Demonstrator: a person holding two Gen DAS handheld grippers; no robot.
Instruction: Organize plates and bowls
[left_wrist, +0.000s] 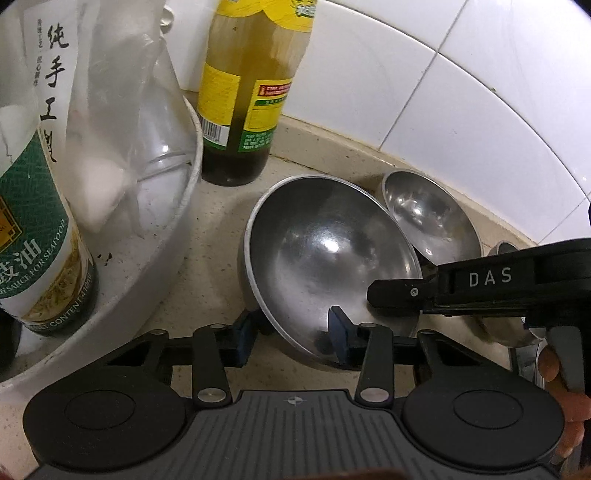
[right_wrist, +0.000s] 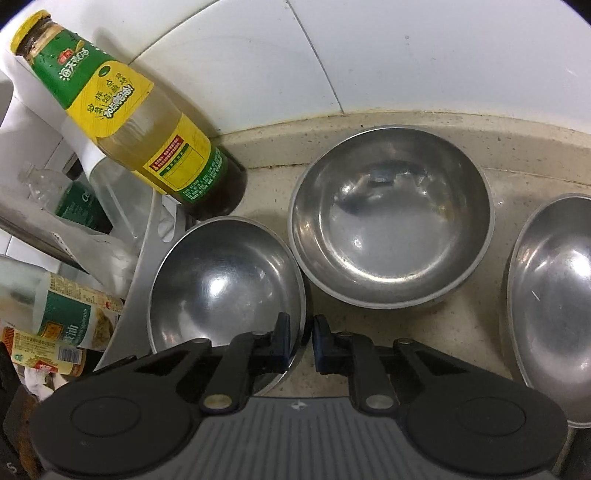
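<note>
The left tongs (left_wrist: 293, 332) are spread wide across the near rim of a steel bowl (left_wrist: 332, 266), one blue pad (left_wrist: 340, 334) inside the bowl and the other outside its wall; neither clearly presses the metal. The right tongs (right_wrist: 300, 341) straddle the same bowl (right_wrist: 221, 280) at its right edge, the left pad inside and the right pad outside over the table (right_wrist: 369, 332), with a narrow gap between them; I cannot tell whether they pinch the rim.

The bowl is round, shallow, smooth and shiny, and sits on a speckled beige table. A deeper steel bowl (right_wrist: 391, 229) stands just behind it, nearly touching, and a third (right_wrist: 550, 302) lies well to the right. A glass bottle (right_wrist: 147, 122) with a yellow and green label stands by the white tiled wall (right_wrist: 406, 55).
</note>
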